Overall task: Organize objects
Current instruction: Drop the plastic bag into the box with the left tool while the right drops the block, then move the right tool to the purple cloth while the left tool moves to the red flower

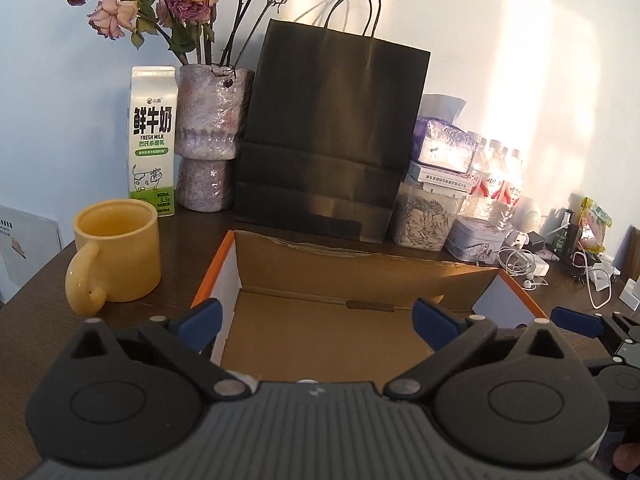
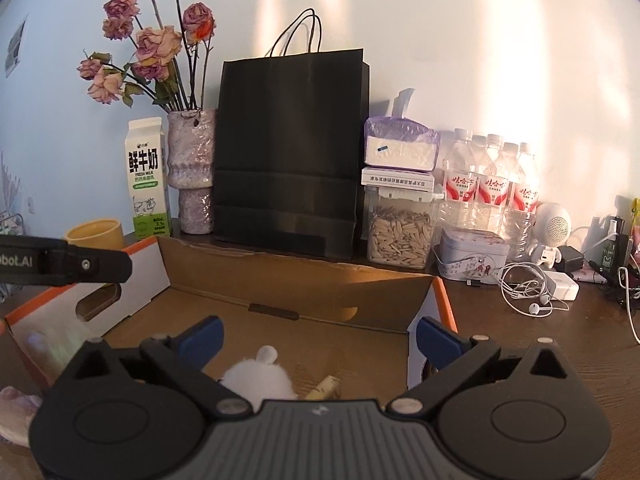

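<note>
Fingers of both grippers are spread apart and hold nothing. Left gripper point(image 1: 316, 320) hangs over the open cardboard box point(image 1: 360, 272), whose floor lies between its fingertips; a yellow mug point(image 1: 118, 250) stands beyond the left fingertip. Right gripper point(image 2: 320, 340) hangs over the same box, a white plush toy point(image 2: 260, 376) between its fingers.
</note>
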Available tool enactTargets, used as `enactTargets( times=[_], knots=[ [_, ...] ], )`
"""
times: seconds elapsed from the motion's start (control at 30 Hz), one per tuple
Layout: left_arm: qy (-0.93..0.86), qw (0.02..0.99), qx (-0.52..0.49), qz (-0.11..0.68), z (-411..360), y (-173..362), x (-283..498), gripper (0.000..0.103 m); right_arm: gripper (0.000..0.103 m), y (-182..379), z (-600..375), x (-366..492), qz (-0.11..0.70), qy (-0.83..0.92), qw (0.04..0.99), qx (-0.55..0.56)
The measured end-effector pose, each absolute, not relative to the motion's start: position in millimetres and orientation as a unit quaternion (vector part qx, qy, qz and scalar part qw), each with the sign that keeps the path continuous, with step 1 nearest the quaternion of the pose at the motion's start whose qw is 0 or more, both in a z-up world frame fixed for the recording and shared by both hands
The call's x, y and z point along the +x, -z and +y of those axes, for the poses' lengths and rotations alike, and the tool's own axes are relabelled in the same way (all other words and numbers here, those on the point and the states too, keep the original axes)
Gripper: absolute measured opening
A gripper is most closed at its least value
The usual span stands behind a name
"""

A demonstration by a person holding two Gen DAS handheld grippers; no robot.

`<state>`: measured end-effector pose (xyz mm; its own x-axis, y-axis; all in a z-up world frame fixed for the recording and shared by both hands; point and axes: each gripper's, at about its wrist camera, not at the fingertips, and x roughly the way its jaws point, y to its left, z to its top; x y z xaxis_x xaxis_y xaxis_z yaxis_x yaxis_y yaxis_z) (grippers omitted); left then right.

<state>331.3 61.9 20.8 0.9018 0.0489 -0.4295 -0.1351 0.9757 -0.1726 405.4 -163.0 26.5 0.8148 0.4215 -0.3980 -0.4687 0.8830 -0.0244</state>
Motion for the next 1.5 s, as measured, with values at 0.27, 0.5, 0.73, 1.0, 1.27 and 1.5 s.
enactTargets(
  times=[0.27, 0.5, 0.73, 1.0, 1.27, 1.5],
  knots=[
    [-0.045, 0.970, -0.097, 0.217, 59, -21, 331, 0.103, 0.103, -27, -163, 405, 0.194, -0.234, 0.951, -0.061],
    [-0.044, 0.972, -0.094, 0.209, 57, -26, 327, 0.103, 0.103, -31, -163, 402, 0.188, -0.235, 0.951, -0.062],
    [-0.048, 0.975, -0.092, 0.199, 54, -36, 318, 0.103, 0.103, -41, -162, 391, 0.174, -0.242, 0.952, -0.062],
    [-0.052, 0.976, -0.082, 0.192, 51, -48, 294, 0.103, 0.103, -52, -166, 369, 0.165, -0.246, 0.953, -0.067],
    [-0.059, 0.979, -0.072, 0.183, 49, -59, 261, 0.103, 0.103, -61, -177, 334, 0.154, -0.248, 0.953, -0.074],
    [-0.061, 0.980, -0.066, 0.178, 50, -60, 224, 0.103, 0.103, -63, -187, 299, 0.158, -0.258, 0.950, -0.078]
  ],
)
